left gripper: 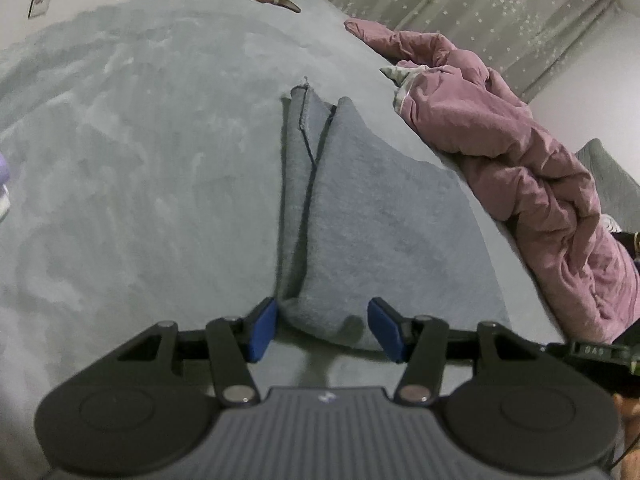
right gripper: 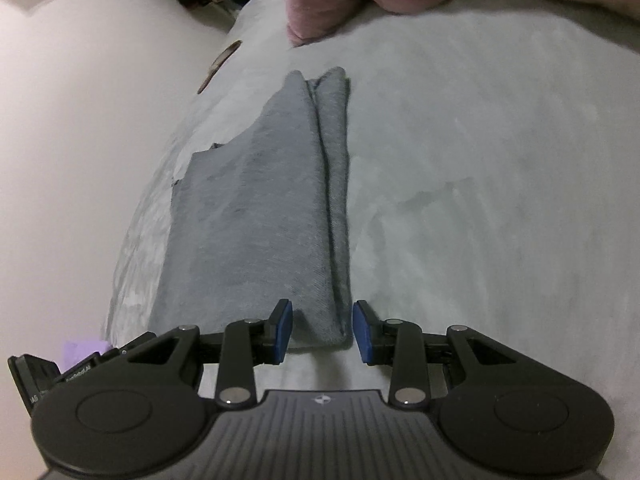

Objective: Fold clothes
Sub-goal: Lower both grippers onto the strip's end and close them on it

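- Across the middle of both frames, a folded grey garment (left gripper: 360, 220) lies on the bed (left gripper: 140, 160).
- Left tool (left gripper: 322, 328) spread, straddling its near corner.
- Right tool (right gripper: 322, 330) spread likewise.
- Pink jacket (left gripper: 520, 168) at right.

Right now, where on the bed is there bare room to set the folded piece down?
Bare pale grey plush bedspread lies beside the folded blue-grey garment, on the side away from the crumpled pink quilt. The strip between garment and quilt is crowded.

Dim, flat indoor light; soft shadows; slight blur throughout; strong fisheye bending, dark vignette at corners.
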`<action>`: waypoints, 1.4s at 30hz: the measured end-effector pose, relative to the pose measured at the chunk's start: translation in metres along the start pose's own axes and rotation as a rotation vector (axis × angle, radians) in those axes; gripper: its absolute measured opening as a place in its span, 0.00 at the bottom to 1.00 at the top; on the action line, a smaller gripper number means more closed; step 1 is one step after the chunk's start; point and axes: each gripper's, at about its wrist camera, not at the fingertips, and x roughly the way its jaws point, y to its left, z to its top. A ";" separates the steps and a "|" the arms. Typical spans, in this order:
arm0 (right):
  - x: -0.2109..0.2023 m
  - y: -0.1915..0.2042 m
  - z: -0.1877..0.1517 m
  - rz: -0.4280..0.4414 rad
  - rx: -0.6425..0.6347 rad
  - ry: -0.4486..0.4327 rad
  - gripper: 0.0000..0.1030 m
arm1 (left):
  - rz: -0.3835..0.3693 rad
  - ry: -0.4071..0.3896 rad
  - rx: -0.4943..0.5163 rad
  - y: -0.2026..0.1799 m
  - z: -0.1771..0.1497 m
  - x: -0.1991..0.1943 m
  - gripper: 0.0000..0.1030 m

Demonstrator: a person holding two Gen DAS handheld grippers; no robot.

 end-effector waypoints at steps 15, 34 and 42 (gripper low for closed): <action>0.002 -0.012 -0.003 0.046 0.124 0.002 0.35 | -0.039 0.031 -0.100 0.004 0.002 0.005 0.56; 0.005 -0.003 -0.011 0.016 0.082 -0.068 0.14 | 0.019 0.015 -0.076 0.001 -0.001 0.011 0.18; -0.005 0.000 -0.009 0.024 0.066 -0.103 0.12 | 0.020 -0.002 -0.085 0.002 0.002 0.000 0.14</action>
